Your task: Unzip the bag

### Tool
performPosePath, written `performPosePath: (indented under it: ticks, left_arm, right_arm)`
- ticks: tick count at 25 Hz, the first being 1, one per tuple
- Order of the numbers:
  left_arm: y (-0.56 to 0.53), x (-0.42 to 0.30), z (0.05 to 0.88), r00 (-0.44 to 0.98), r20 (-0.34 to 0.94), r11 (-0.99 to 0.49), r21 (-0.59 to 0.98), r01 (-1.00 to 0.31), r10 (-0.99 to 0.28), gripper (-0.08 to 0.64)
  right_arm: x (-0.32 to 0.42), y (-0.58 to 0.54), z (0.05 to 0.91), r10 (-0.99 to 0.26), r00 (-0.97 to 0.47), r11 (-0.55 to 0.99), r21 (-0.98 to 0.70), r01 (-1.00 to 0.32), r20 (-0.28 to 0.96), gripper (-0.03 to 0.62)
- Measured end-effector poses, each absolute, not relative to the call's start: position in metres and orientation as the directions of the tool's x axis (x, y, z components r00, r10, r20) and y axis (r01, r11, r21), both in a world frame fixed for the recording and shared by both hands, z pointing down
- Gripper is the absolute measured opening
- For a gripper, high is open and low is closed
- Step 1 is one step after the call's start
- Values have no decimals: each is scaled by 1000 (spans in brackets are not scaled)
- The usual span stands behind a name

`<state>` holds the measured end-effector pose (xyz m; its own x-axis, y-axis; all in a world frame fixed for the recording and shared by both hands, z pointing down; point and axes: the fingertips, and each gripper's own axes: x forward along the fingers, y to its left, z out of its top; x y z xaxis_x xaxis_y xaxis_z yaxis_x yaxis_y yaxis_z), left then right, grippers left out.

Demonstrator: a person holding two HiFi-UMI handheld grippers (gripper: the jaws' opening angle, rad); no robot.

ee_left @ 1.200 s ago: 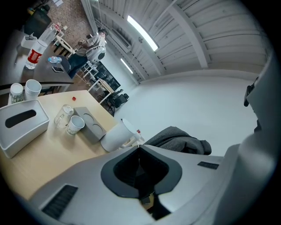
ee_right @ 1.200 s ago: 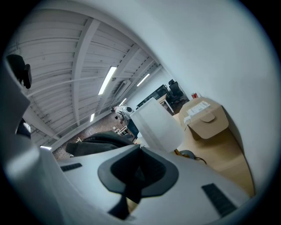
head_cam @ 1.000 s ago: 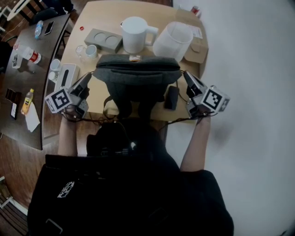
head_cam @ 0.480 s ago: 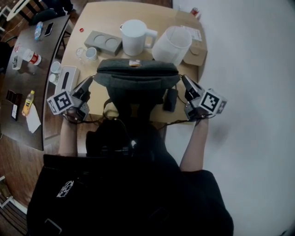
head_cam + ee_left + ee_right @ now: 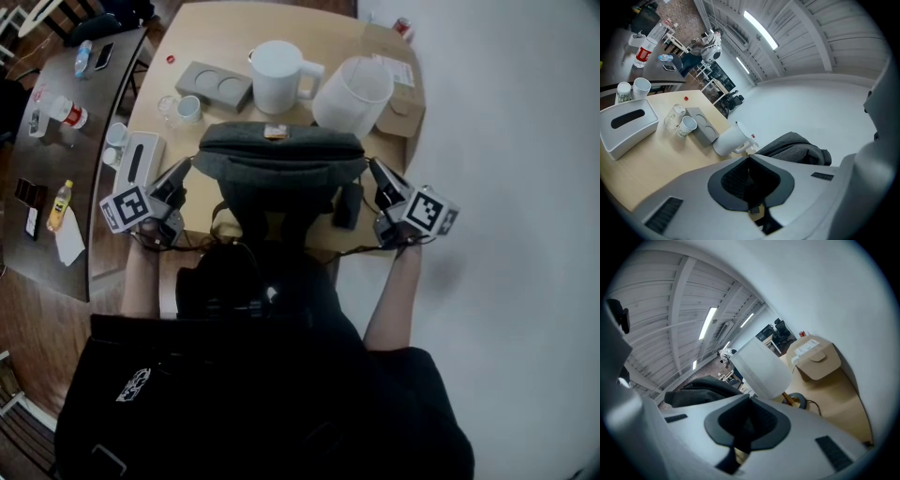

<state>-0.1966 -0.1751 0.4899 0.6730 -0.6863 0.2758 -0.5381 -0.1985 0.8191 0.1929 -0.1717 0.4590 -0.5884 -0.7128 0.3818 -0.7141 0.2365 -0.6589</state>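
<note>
A dark grey bag [image 5: 281,161] lies across the near part of the wooden table [image 5: 206,37], with its straps hanging over the front edge. My left gripper [image 5: 185,168] is at the bag's left end and my right gripper [image 5: 374,168] at its right end. Both are shut with nothing between the jaws. In the left gripper view the closed left gripper [image 5: 749,157] points past the bag [image 5: 797,146], which lies to its right. In the right gripper view the closed right gripper [image 5: 750,399] has the bag [image 5: 698,390] to its left. I cannot tell whether either tip touches the bag.
Behind the bag stand a white jug [image 5: 279,75] and a translucent white tub [image 5: 352,92]. A grey coaster holder [image 5: 214,86], cups [image 5: 187,108] and a tissue box [image 5: 136,161] are at the left. A cardboard box [image 5: 403,89] and a small black pouch [image 5: 347,204] are at the right.
Both grippers stay shut at the bag's ends. Only the head view has shifted slightly.
</note>
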Motion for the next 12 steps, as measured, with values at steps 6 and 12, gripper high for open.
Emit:
performPosePath:
  ticks: [6,12]
  left_arm:
    - [-174,-195,492,674,274,-190,826,-530,-686,6]
    - [-176,-195,490,674,263,-207,821,-532,-690,6]
  right_arm:
    - [193,-171,461,-710,-590,228,-668,-708,384,12]
    - [194,-172,461,-708,-591,232,-664,-711,386,12]
